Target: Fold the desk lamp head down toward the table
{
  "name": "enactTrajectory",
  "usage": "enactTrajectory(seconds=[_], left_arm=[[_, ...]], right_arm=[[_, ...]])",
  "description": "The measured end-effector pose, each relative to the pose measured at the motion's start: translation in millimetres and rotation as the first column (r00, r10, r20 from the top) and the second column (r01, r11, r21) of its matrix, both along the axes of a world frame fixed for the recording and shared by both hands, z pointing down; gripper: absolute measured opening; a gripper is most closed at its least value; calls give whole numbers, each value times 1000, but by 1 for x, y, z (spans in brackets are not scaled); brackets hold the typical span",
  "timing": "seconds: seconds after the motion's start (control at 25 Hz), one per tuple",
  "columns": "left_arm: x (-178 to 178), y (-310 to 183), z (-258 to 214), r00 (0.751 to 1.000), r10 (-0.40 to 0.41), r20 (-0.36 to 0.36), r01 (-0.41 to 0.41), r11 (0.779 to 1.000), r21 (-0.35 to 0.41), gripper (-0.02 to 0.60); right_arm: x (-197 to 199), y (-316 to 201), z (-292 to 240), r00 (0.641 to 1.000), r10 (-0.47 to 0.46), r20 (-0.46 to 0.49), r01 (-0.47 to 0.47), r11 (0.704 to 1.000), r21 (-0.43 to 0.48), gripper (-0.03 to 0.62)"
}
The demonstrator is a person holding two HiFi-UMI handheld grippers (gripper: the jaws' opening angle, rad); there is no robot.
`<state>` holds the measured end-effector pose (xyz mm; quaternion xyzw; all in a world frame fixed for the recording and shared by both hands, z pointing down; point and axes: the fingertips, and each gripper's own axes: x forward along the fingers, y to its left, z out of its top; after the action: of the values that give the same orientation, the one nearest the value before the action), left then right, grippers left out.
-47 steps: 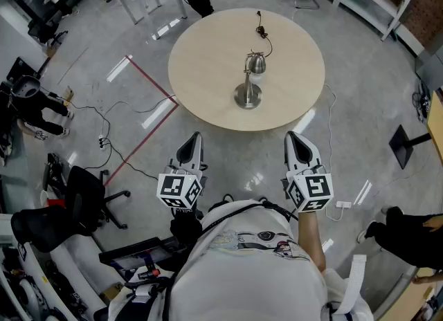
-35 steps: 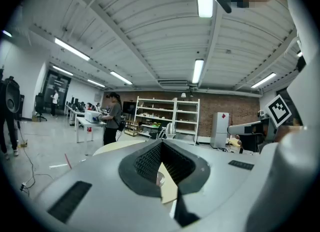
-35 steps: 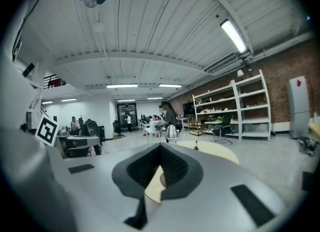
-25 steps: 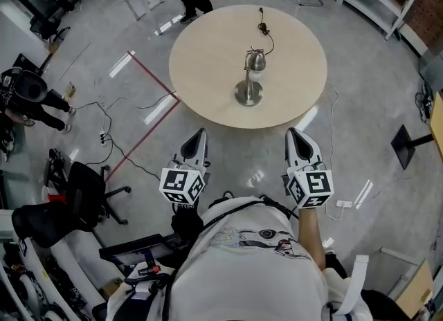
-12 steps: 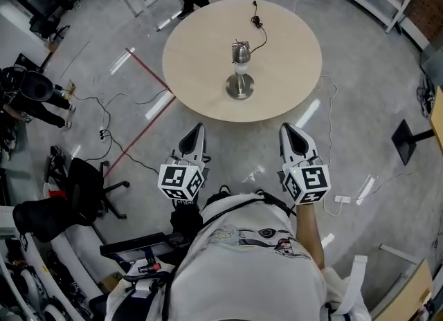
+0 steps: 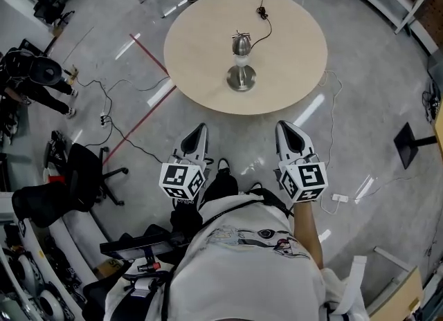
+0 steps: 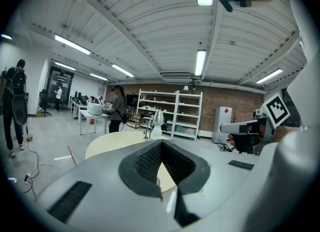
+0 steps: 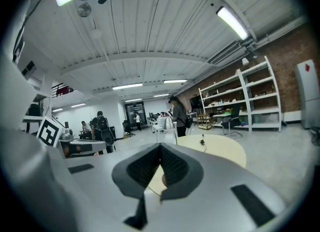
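Left gripper [image 6: 196, 135] and right gripper [image 6: 286, 133] are both clenched on nothing, side by side over the floor just short of the table [image 6: 201, 70], much as a second ago. I see the lamp [image 6: 241, 63] mid-table, well ahead of them, untouched, head up as before, its cord [image 6: 266, 25] trailing toward the far edge.

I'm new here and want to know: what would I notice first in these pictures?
The big round table at the top middle of the head view jumps out, with a shiny silver desk lamp standing near its centre and its black cord trailing toward the far edge. Nearer the person, short of the table, the left gripper and right gripper point at it, both shut and empty.
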<state>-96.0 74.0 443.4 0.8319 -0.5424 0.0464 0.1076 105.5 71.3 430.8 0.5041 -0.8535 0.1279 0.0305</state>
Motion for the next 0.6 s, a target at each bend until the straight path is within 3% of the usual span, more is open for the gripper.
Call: enactTrajectory(seconds=[0.24,0.6], left_arm=[[-17,-40,6,1000,11,-11,-11,1000,-1,0],[-34,-123,1,995,95,-26,-95,995,3,0]], right_arm=[[-15,-32,5,1000,22,-13,-22,1000,-7,4],[-24,-96,-2,994,104,-25,-104,995,1,5]])
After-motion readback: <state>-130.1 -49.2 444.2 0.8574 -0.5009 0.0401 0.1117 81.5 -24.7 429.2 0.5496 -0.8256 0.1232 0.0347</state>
